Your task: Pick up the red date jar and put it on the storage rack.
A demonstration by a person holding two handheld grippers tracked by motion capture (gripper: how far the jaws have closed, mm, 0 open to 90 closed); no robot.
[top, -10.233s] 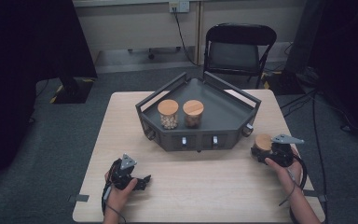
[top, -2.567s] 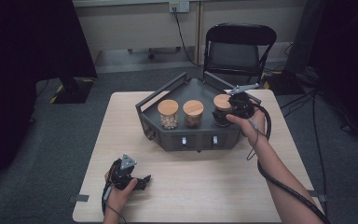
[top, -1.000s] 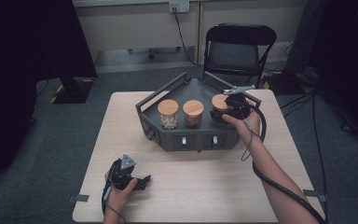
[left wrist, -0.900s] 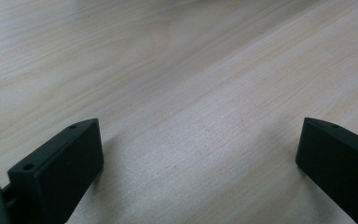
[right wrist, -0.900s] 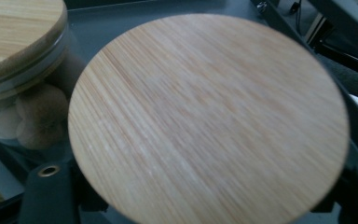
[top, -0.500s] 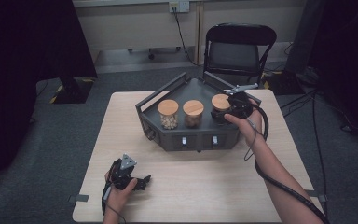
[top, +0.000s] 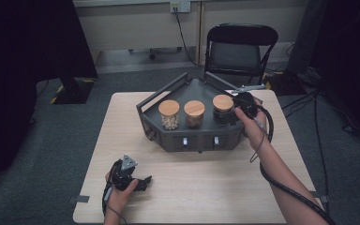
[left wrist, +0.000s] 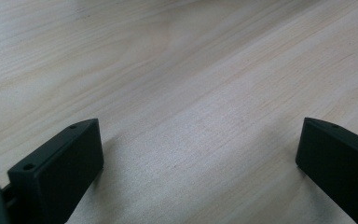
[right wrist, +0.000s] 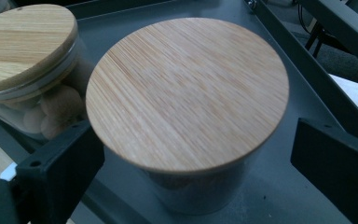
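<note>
Dark grey angular tray [top: 168, 136] sits mid-table, three wood-lidded glass jars in a row inside it. Left jar [top: 169, 114] holds pale round pieces, middle jar [top: 194, 114] holds brownish ones, right jar [top: 223, 108] is at the tray's right end, contents can't be made out.

Right gripper [top: 236, 112] is at the right jar, held by the right hand [top: 249, 126] reaching over the tray's right front corner. In the right gripper view the jaws stand wide apart on either side of that jar [right wrist: 189, 107], with a gap showing at the right jaw; left jaw sits close under the lid edge, contact there unclear. Jar stands upright on the tray floor [right wrist: 279, 196]. Middle jar [right wrist: 25, 70] is just beside it, near the left jaw, so little room on that side. Tray's raised side rail [right wrist: 335, 23] runs close past the right jaw.

Left gripper [top: 143, 182] lies low at the near-left of the wooden table [top: 206, 187], held by the left hand [top: 121, 194], well apart from the tray. In the left gripper view its jaws are spread wide over bare tabletop [left wrist: 191, 93], nothing between them.

Folding chair [top: 241, 47] stands behind the table's far edge. Black cable [top: 281, 185] trails from the right gripper along the forearm.
</note>
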